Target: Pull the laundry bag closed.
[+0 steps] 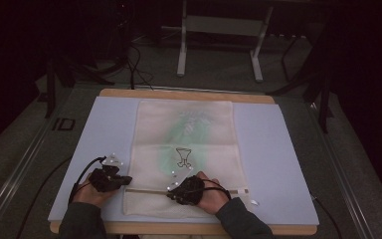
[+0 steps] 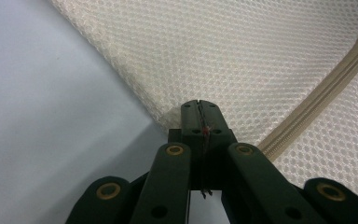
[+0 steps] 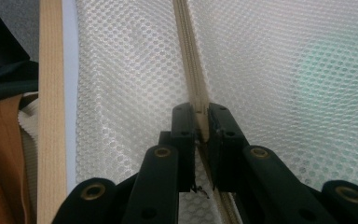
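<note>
- Mesh bag: cream, netted, lying flat and lengthwise on the middle of the surface, its near end towards you. A green item shows faintly through the netting in its middle and far part.
- Zipper: cream tape running across the bag close to its near end, from the left edge to the right edge.
- Your left gripper: low over the bag's near left edge, just at the zipper's left end. In the left gripper view its jaws are pressed together on the edge of the netting, with the zipper passing diagonally beside them on the right.
- Your right gripper: on the zipper line, near the middle of the bag's width, well apart from the left one. In the right gripper view its jaws are closed on the zipper tape, which runs straight up between them; whether they hold the slider cannot be told.
- Surface: pale blue sheet over a wooden board, whose light wood edge shows in the right gripper view.
- Metal frame legs: on the floor beyond the surface, dim.
</note>
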